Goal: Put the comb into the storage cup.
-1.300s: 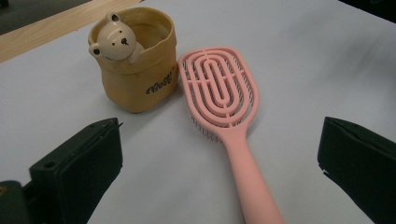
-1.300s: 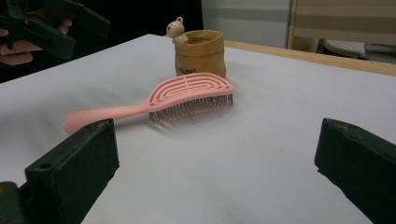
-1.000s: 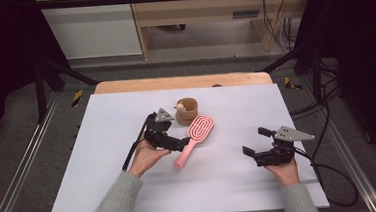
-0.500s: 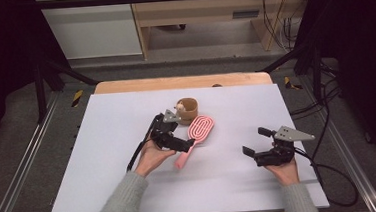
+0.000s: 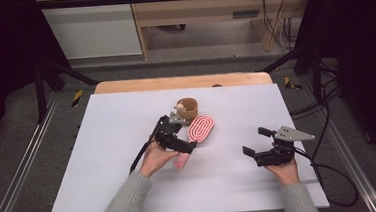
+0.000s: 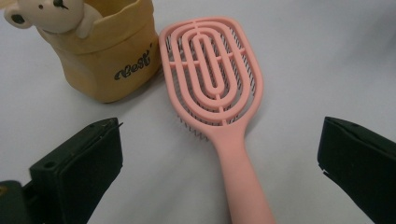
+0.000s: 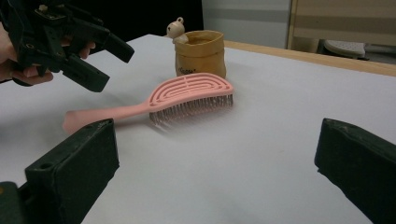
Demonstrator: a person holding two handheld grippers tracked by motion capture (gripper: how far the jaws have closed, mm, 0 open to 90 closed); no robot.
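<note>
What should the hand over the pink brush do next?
Probably lower the left gripper and close on the pink brush handle. Its jaws stand open, one on each side of the handle, not touching it, and the brush lies bristles-down on the table beside the yellow cup.

text: dark script, looks like "Aesy", not sure | on: yellow pouch [image 6: 105, 56] front

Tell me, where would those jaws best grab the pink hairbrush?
Probably the handle of the pink hairbrush. It is narrow and lies flat, bristles down, pointing away from the yellow cup, so nothing crowds it. The left gripper hovers above it, jaws open on either side; coming straight down and closing across the handle looks simplest.
</note>
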